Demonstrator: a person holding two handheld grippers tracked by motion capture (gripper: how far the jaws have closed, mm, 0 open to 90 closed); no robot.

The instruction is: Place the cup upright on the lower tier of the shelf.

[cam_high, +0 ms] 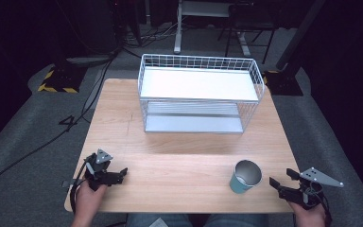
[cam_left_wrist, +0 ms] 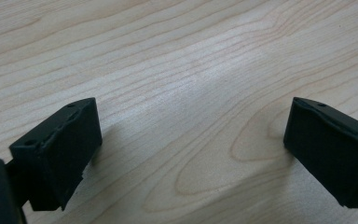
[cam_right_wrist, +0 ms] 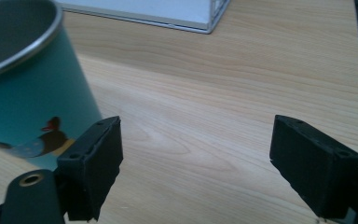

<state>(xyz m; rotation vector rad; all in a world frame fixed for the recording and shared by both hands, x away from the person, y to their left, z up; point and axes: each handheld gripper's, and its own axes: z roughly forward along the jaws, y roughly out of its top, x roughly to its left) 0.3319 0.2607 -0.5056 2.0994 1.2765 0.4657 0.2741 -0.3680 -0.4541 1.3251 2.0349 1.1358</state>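
A teal cup [cam_high: 245, 177] with a metal rim and inside stands upright near the front right of the wooden table [cam_high: 170, 156]. My right gripper [cam_high: 281, 177] is just right of it, open, nothing between its jaws. In the right gripper view the cup [cam_right_wrist: 28, 93], with a duck picture on its side, stands left of and outside the gap of the gripper [cam_right_wrist: 196, 158]. My left gripper [cam_high: 118, 172] rests at the front left, open. Bare wood lies between the jaws of the left gripper [cam_left_wrist: 191, 140].
A white wire rack [cam_high: 198, 85] with two shelves stands at the back middle of the table; its lower corner [cam_right_wrist: 205, 18] shows in the right gripper view. Dark floor with cables and stands surrounds the table.
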